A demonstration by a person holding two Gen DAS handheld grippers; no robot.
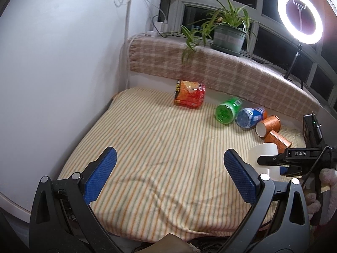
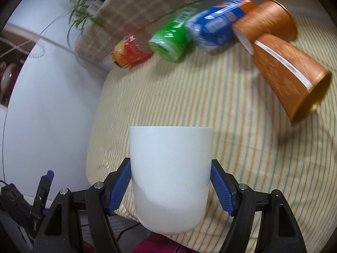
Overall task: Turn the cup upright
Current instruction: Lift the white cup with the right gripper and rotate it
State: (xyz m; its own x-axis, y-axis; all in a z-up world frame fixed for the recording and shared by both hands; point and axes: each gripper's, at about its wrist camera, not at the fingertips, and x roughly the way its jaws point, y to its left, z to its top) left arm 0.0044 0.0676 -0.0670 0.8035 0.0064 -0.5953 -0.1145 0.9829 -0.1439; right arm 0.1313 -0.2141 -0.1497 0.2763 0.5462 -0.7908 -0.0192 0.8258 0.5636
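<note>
Two views. From the left wrist, the left gripper (image 1: 169, 176) hangs with its blue pads wide apart and nothing between them, above a striped cloth (image 1: 158, 147). At 12 o'clock lies a red snack pack (image 1: 189, 93); its print is too small to read. Toward 2 o'clock lie a green can (image 1: 227, 110), a blue can (image 1: 250, 117) and two orange cups (image 1: 268, 125) on their sides. At 3 o'clock the white cup (image 1: 264, 154) sits in the right gripper (image 1: 273, 164), whose black body bears the letters "DAS". A potted plant (image 1: 229, 33) and a ring light (image 1: 300, 16) stand behind.

From the right wrist, the right gripper's pads clamp the cup (image 2: 170, 179) on both sides, its flat rimmed end pointing to 12 o'clock and its rounded end nearest the camera, raised over the cloth. Blurred cans at 12 o'clock show a barcode on the green one; the brand names cannot be read. One orange cup (image 2: 292, 78) at 2 o'clock carries a white stripe with illegible print.
</note>
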